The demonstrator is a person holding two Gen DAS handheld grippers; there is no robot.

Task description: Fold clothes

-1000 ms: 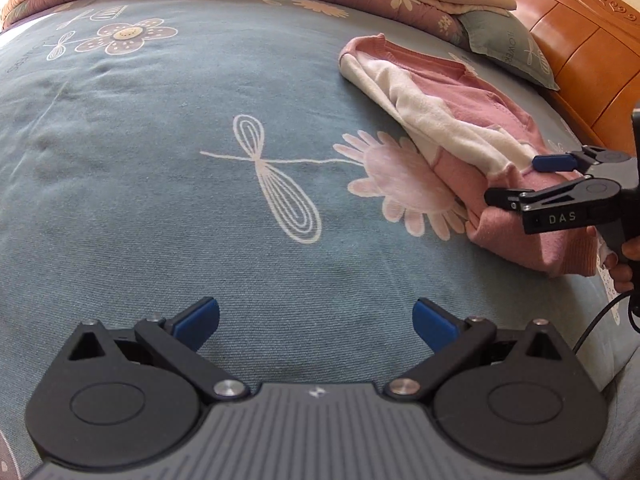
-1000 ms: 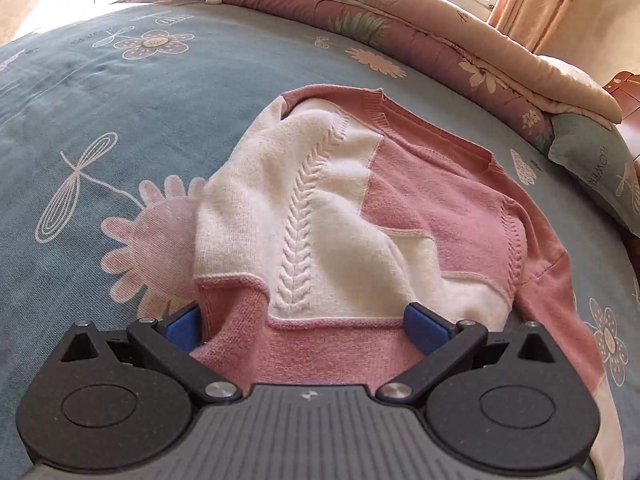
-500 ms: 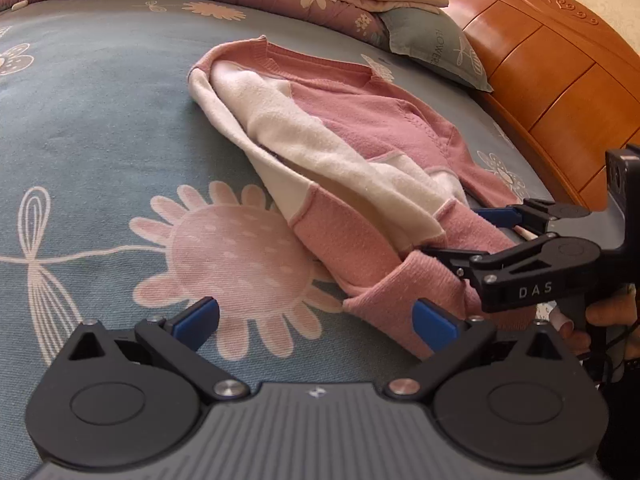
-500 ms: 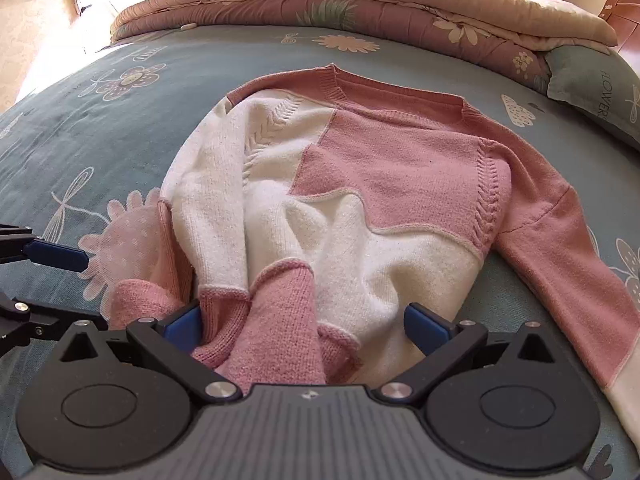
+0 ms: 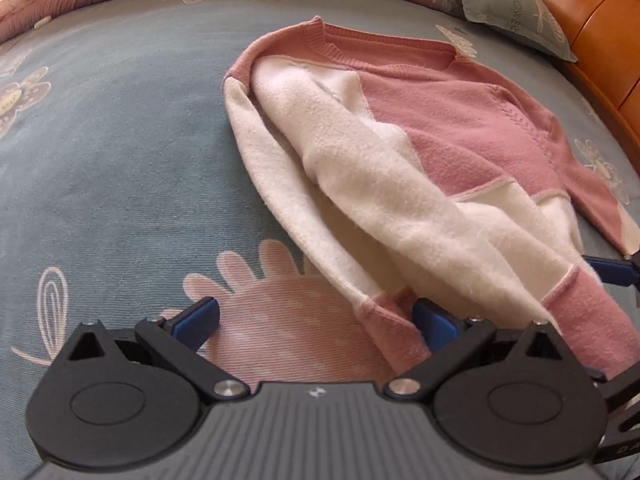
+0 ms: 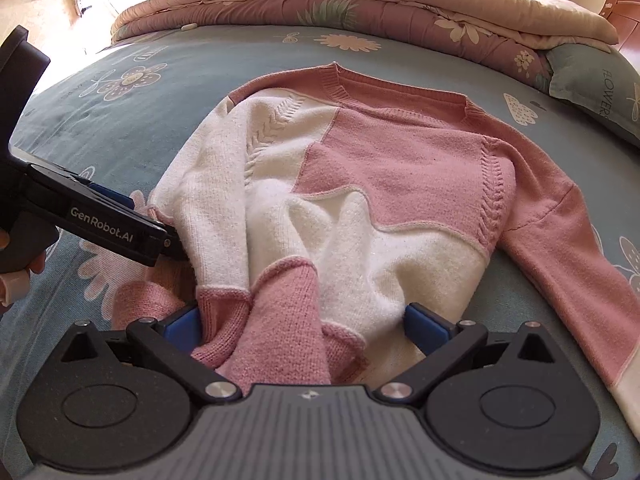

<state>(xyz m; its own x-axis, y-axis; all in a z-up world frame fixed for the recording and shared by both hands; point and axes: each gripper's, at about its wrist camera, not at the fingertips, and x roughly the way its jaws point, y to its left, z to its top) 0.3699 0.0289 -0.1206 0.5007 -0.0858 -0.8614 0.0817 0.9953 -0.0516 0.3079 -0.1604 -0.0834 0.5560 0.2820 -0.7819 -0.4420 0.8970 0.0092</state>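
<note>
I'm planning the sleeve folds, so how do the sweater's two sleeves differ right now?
The left sleeve is mostly white with a pink cuff; the right sleeve is mostly pink with a white end. The left one is folded in against the sweater's body, the right one lies stretched out on the blue bedsheet. The left gripper is at the left sleeve; nothing touches the right. Both join at a cable-knit seam.

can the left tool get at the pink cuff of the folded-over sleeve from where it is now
Probably yes. The left tool is open, with the pink cuff lying against its inner right finger and only bedsheet between the jaws. The right tool straddles the hem, slightly aside.
</note>
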